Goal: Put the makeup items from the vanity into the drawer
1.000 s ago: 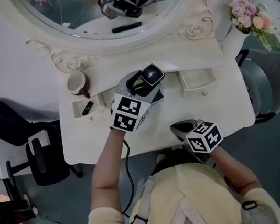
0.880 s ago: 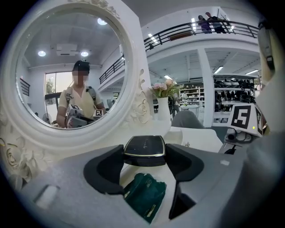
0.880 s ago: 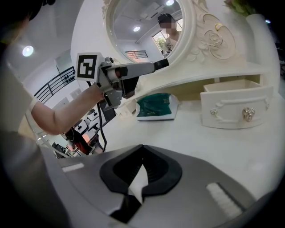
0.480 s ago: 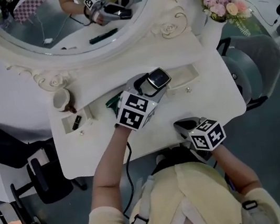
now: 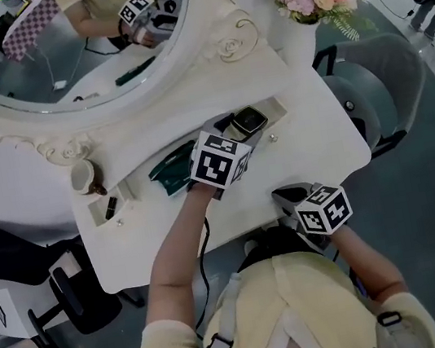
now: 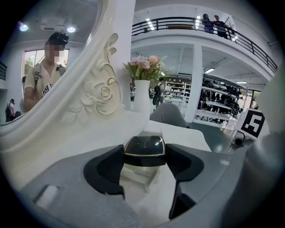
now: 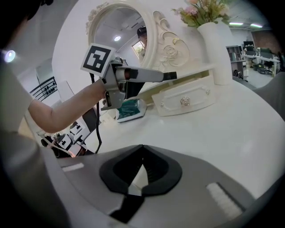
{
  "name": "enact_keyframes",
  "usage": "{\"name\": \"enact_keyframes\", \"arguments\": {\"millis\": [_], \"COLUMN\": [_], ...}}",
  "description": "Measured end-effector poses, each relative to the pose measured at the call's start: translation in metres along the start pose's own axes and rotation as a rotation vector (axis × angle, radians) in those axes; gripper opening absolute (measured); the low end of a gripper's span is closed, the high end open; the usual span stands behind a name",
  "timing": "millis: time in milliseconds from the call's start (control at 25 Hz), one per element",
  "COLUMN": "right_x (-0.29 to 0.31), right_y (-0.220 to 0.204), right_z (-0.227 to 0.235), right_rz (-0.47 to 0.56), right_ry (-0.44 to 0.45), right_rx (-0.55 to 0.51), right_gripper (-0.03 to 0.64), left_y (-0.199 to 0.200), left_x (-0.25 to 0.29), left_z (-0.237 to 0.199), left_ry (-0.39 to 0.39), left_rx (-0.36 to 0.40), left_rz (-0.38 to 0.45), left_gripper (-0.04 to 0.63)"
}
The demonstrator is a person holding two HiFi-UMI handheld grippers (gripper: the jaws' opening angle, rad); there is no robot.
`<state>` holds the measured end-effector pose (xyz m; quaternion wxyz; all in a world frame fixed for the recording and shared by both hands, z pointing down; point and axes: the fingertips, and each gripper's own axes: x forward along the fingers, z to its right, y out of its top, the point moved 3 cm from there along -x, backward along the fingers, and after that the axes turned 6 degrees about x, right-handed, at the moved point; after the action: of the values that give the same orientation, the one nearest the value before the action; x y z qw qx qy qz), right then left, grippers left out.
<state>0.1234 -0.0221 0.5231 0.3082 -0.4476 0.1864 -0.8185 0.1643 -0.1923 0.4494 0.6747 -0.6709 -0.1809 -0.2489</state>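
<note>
Shift: left tongs (image 6: 143,156) have carried the compact (image 5: 248,120) from mid-surface rightward, over the open right drawer (image 5: 276,106).
Left tongs: pinching the black, gold-rimmed compact by its sides, above that drawer at the surface's back edge.
Right tongs (image 5: 286,195): pressed together, nothing between them, near the front edge of the surface (image 5: 313,153).
Teal item (image 5: 166,173): lies left of the left tongs, toward the back edge.
Left drawer (image 5: 123,214): open near the back left corner, with a dark item (image 5: 110,208) inside.

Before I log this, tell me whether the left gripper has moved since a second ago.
Yes. The left gripper, gripping the compact, has shifted right, up to the open right drawer.
</note>
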Motion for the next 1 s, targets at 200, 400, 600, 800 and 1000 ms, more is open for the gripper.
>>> {"name": "enact_keyframes", "arguments": {"millis": [200,400,600,800,1000], "right_x": [-0.008,-0.015,-0.016,-0.018,-0.018], "right_y": [-0.005,-0.009,-0.010,-0.010,-0.011], "right_z": [0.005,0.011,0.013,0.017,0.020], "right_rz": [0.011,0.026,0.039,0.050,0.054], "right_ry": [-0.009,-0.016,-0.009,-0.007,-0.007], "right_rx": [0.021,0.043,0.055,0.066,0.080], "right_gripper": [0.006,0.006,0.006,0.006,0.006], "left_y": [-0.004,-0.012,-0.018,-0.020,-0.020], "left_x": [0.016,0.029,0.038,0.046,0.053], "left_z": [-0.001,-0.005,-0.008,-0.009,-0.009], "left_ry": [-0.013,-0.063,-0.069,-0.082,-0.072], "left_rx": [-0.101,-0.263,-0.313,-0.390,-0.339], "left_rz": [-0.055,-0.113,-0.191,-0.245,-0.352], "left_gripper": [0.308,0.308,0.308,0.308,0.310]}}
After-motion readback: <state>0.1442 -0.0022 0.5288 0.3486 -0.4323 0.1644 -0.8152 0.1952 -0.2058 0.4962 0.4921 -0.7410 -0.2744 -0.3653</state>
